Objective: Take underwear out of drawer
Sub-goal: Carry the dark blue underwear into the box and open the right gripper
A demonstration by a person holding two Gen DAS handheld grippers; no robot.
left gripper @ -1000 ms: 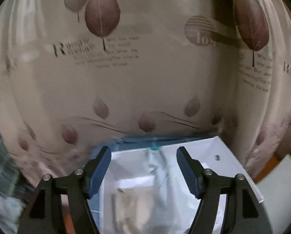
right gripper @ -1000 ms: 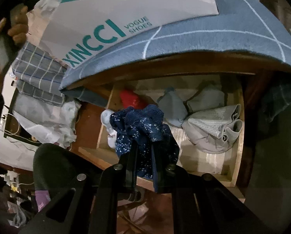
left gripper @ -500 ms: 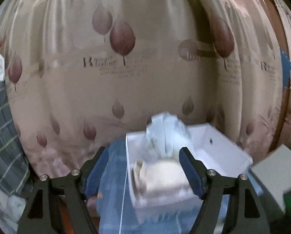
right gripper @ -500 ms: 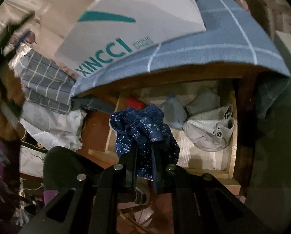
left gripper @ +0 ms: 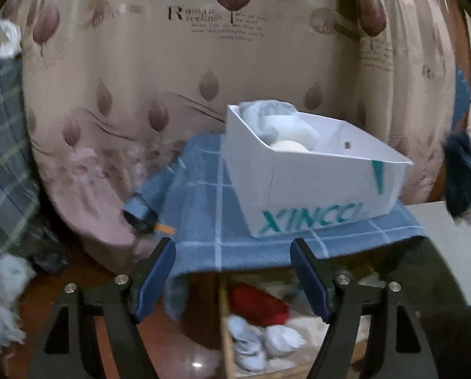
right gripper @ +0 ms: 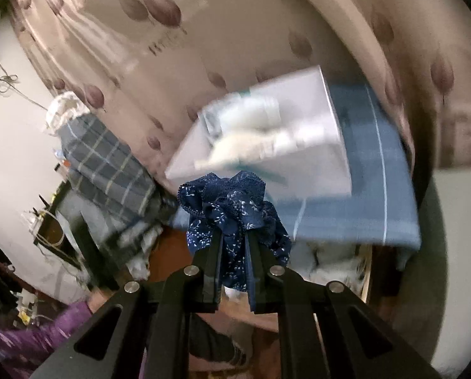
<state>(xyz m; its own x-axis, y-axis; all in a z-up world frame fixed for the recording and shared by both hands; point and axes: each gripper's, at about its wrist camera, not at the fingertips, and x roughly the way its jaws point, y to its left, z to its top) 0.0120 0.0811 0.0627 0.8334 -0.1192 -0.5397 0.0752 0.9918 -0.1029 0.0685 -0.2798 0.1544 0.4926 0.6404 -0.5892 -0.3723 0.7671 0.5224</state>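
Right tongs point(right gripper: 233, 237) clamped on bunched navy underwear point(right gripper: 232, 202) lifted in front of the white shoebox point(right gripper: 317, 158), left tongs point(left gripper: 232, 271) spread wide and empty below the shoebox, drawer point(left gripper: 226, 331) beneath it half hidden, contents blurred

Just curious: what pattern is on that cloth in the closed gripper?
Dark blue underwear with tiny white sprigs; right wrist view.

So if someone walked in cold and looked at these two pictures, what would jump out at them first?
Probably the navy floral underwear bunched in the shut right hand-held gripper, held up in front of the white shoe box. Next, that same box sitting on a blue checked cloth before the leaf-print curtain, with the left hand-held gripper open and empty above the drawer's red garment.
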